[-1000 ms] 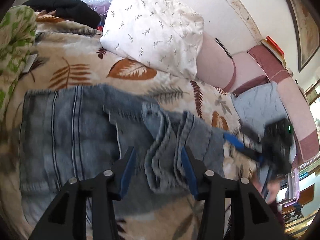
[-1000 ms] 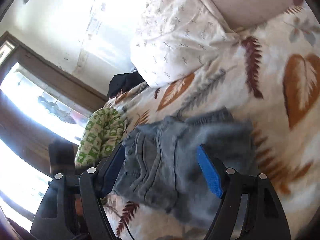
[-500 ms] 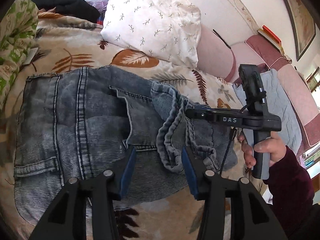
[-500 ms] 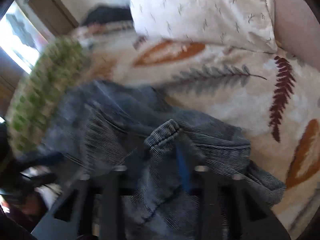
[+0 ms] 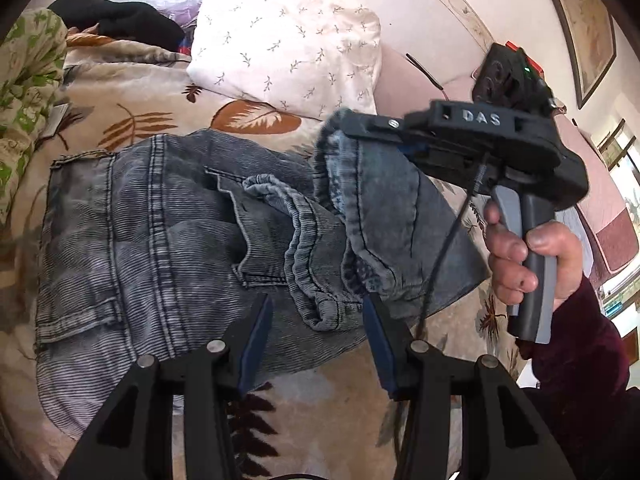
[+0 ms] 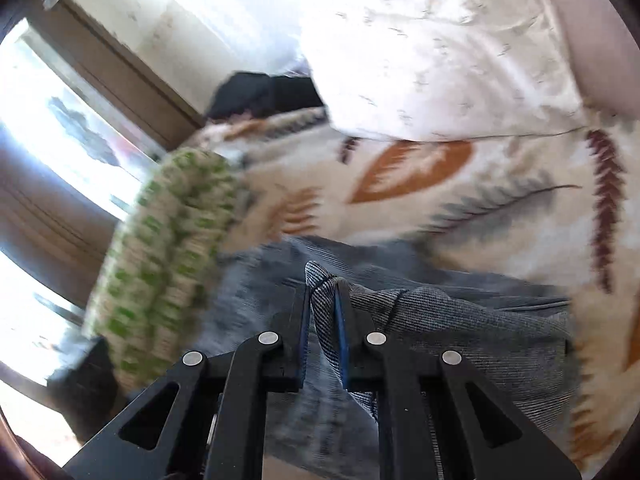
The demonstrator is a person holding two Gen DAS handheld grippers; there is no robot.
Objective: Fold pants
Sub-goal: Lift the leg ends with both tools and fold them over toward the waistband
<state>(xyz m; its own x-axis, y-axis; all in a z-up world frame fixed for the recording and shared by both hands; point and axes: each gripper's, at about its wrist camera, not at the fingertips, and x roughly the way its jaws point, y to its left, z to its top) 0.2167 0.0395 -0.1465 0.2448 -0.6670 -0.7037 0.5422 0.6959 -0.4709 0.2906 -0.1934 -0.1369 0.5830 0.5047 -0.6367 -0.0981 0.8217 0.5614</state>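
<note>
Right gripper (image 6: pixel 323 312) is pinching jeans (image 5: pixel 160 232) hem raised above the bedspread (image 5: pixel 132 92); left gripper (image 5: pixel 316 320) is hovering wide, holding nothing.

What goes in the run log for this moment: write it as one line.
task: fold pants | right gripper: shut on pants leg hem, lifted | left gripper: open over pants

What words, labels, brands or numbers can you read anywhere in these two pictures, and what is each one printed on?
"DAS": raised letters on the black body of the right gripper, seen from the left wrist view as it holds the pants.
A small tag at the bedspread's left edge: too small to read.
Right wrist view: no readable text; the picture is blurred.
</note>
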